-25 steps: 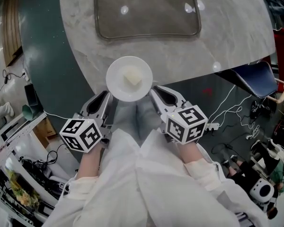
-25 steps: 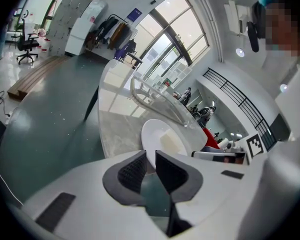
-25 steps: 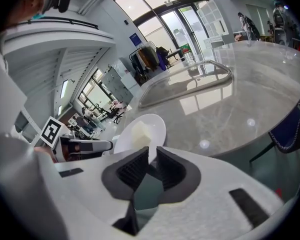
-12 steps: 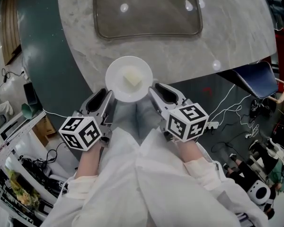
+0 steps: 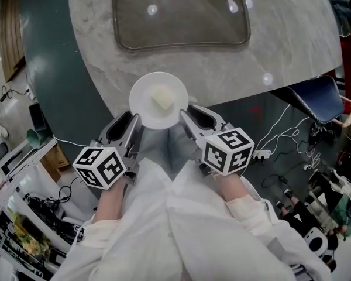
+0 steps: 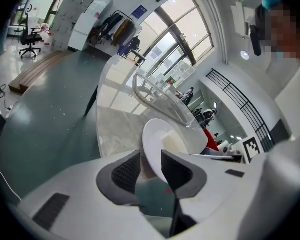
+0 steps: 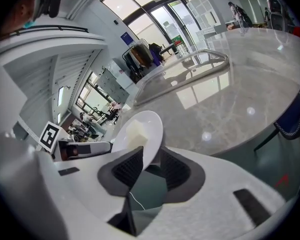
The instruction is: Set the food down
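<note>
Plate (image 5: 143, 109), white and round, holds one pale cube of food (image 5: 162, 100), which sits a little toward 1 o'clock of the plate's middle. The plate lies over the rim of the round marble table (image 5: 281, 40), at the table's 6 o'clock edge; whether it touches the stone cannot be told. The left gripper (image 5: 132, 127) pinches the plate's rim at about 7 o'clock. In the left gripper view its two ridged pads close on the thin white edge (image 6: 152, 136), with the cube (image 6: 174, 143) just beyond. The right gripper (image 5: 189, 117) pinches the rim at about 4 o'clock. In the right gripper view its jaws likewise press on the plate's edge (image 7: 154, 126), one above and one below, and the cube (image 7: 132, 133) rests near them. At 12 o'clock from the plate, well apart, a clear shallow tray (image 5: 181, 16) stands on the table, the marble showing through its bottom.
</note>
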Action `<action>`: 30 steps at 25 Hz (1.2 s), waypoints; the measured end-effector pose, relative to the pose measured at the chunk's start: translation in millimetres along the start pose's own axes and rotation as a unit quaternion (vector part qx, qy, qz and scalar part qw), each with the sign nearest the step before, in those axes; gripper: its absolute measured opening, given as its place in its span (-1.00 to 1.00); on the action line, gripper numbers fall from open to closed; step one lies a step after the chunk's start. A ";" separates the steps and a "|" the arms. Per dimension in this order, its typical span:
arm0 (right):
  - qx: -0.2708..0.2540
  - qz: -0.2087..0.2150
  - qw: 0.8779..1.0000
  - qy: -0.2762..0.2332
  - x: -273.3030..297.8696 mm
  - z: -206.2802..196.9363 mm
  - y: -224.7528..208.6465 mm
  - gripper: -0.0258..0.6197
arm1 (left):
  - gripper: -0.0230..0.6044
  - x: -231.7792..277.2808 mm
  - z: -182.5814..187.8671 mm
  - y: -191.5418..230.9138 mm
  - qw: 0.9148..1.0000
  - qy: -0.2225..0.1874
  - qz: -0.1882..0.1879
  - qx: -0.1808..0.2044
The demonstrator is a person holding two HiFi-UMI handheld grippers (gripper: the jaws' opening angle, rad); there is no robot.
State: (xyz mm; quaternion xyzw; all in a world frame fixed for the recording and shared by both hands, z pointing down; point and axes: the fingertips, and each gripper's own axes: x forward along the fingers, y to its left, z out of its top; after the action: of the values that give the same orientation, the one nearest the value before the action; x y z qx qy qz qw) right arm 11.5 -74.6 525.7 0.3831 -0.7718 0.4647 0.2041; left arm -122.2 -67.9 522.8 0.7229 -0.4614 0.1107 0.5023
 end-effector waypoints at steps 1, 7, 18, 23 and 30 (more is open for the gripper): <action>0.001 0.001 1.000 0.001 1.3 0.1 0.3 -0.68 | -0.55 1.0 0.6 -0.4 1.000 0.002 -0.003 -0.003; 0.004 -0.005 1.000 -0.001 1.6 1.1 -1.7 -0.68 | -0.55 5.5 1.6 -3.8 1.000 0.003 -0.008 -0.007; 0.003 -0.023 1.000 -0.013 0.5 0.7 -7.5 -0.75 | -0.63 10.0 1.3 -2.8 1.000 0.008 -0.008 0.006; 0.020 -0.033 0.999 -0.037 -2.1 3.3 -13.4 -0.77 | -0.71 13.8 1.8 -5.0 0.999 0.021 -0.020 0.017; 0.031 -0.052 0.996 -0.068 -9.9 16.8 -13.9 -0.82 | -0.74 9.0 10.4 -17.0 0.997 0.025 -0.044 0.054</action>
State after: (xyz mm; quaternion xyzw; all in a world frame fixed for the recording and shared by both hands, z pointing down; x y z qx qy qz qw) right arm 29.3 -89.2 518.7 0.4600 -0.7480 0.4499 0.1629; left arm -107.1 -80.3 513.0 0.7656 -0.4099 0.1309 0.4782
